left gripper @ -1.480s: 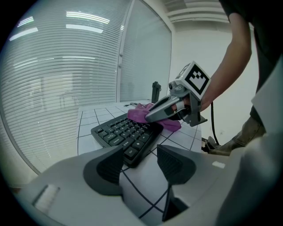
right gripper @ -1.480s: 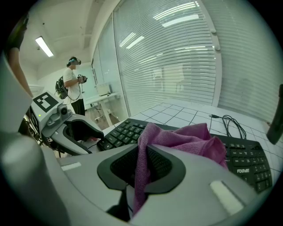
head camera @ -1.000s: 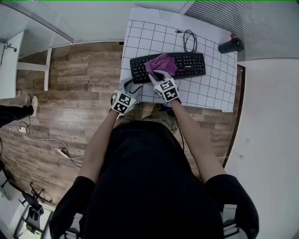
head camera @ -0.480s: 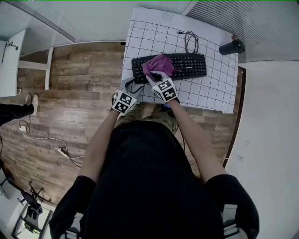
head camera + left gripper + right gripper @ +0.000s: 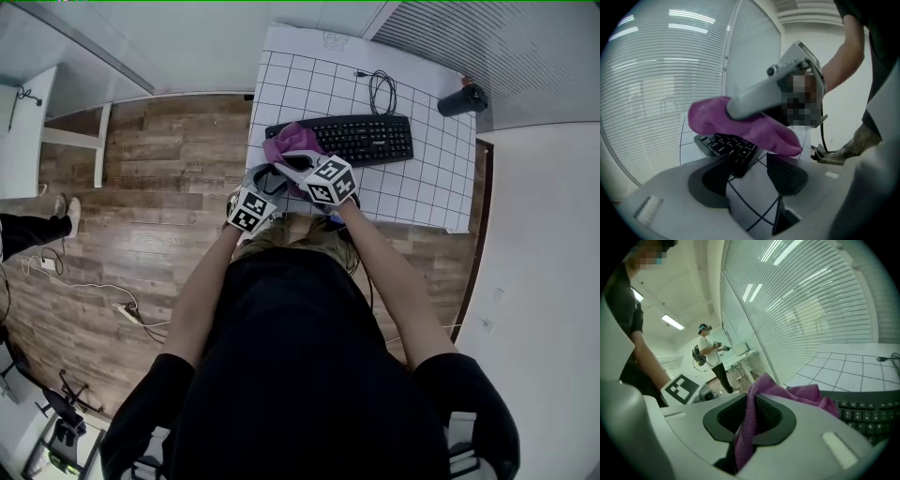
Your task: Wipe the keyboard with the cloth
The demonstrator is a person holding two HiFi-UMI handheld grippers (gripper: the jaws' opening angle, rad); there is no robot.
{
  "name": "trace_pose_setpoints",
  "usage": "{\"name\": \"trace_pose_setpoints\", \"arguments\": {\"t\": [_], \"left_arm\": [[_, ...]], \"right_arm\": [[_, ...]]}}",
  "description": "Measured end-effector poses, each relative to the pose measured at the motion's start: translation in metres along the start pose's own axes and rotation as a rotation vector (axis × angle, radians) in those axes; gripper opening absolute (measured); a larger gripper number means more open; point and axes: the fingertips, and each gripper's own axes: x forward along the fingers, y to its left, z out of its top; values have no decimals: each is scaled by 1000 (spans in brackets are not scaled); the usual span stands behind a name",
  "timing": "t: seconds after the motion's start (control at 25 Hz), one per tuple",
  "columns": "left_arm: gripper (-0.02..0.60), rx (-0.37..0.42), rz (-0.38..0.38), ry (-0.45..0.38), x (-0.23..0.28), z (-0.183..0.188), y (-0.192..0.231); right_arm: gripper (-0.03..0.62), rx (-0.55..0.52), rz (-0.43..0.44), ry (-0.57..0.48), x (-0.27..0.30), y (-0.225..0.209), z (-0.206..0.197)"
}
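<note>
Here the right gripper [image 5: 752,414] clamps the purple cloth [image 5: 279,145] over the keyboard's [image 5: 361,139] left end; the left gripper [image 5: 752,161], jaws apart, sits near that corner.

**Office-style lab room, rigged for recording work**

Landmark: white table [image 5: 281,75] ruled with a black grid.
- On the table: black keyboard [image 5: 375,139], a coiled cable [image 5: 380,92], and a dark cylinder [image 5: 462,98] at its far right corner. This is desk kit on a marked-out test surface.
- Left of the table: wood-plank floor [image 5: 169,150]. A power strip [image 5: 127,309] and loose leads lie well off to the near left.
- Further left: a second white desk [image 5: 23,122], with someone's legs [image 5: 28,230] near it.
- Behind the table, to its right: a wall of horizontal slats [image 5: 487,37].
- Right gripper view: a slatted glass partition [image 5: 811,296] runs away from the table under ceiling strip lights [image 5: 672,322]. Another person [image 5: 710,355] stands well away from the table, wearing headgear and a backpack.
</note>
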Motion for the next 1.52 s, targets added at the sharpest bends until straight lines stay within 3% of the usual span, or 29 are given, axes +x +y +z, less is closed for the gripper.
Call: {"name": "trace_pose_setpoints", "arguments": {"t": [0.24, 0.4, 0.56, 0.72, 0.84, 0.92, 1.04, 1.16, 1.28, 1.52], "left_arm": [[225, -16, -26, 6, -3, 3, -1], [230, -20, -111, 44, -9, 7, -4], [187, 43, -85, -73, -30, 48, 2], [117, 47, 80, -328, -64, 148, 33], [64, 136, 221, -512, -105, 235, 42], [40, 201, 291, -620, -136, 287, 37], [3, 219, 380, -716, -178, 338, 27], [0, 253, 446, -774, -196, 358, 17], [0, 246, 446, -792, -193, 352, 5], [0, 164, 390, -714, -171, 317, -9]], "right_arm": [[64, 83, 219, -245, -37, 43, 80], [64, 77, 229, -419, -91, 45, 139], [64, -48, 65, -592, -164, 37, 204], [63, -261, -273, -741, -236, 35, 255], [61, -410, -482, -773, -271, 47, 274], [61, -494, -573, -780, -287, 59, 281], [60, -578, -680, -793, -304, 80, 285], [55, -606, -738, -786, -307, 93, 273], [49, -567, -753, -755, -300, 91, 251], [43, -501, -745, -687, -284, 87, 219]]}}
